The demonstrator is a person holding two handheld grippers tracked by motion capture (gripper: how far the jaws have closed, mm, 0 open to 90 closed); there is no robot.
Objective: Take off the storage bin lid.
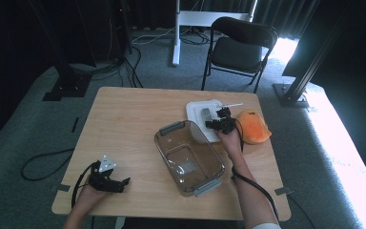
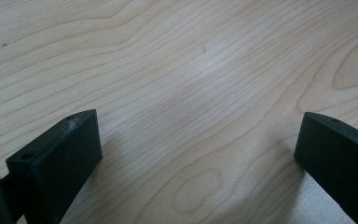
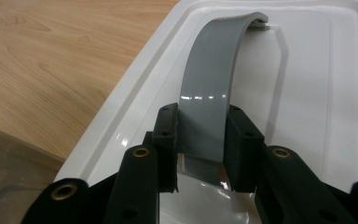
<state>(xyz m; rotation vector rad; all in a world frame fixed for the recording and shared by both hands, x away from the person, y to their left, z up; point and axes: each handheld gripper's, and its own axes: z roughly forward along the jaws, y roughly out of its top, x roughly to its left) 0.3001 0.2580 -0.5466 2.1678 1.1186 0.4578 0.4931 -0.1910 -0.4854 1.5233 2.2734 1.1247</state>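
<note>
Right tool clenched on the grey strap handle of the white lid, beside the clear container. Might slip off the glossy, flexing strap. Left tool released, resting low. Pale wooden table; grey carpet, black folding chair, dark curtains.

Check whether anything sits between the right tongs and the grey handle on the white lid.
Nothing visible does. The right tongs are already shut on the grey arched handle of the white plastic lid, one jaw against each edge of the strap.
</note>
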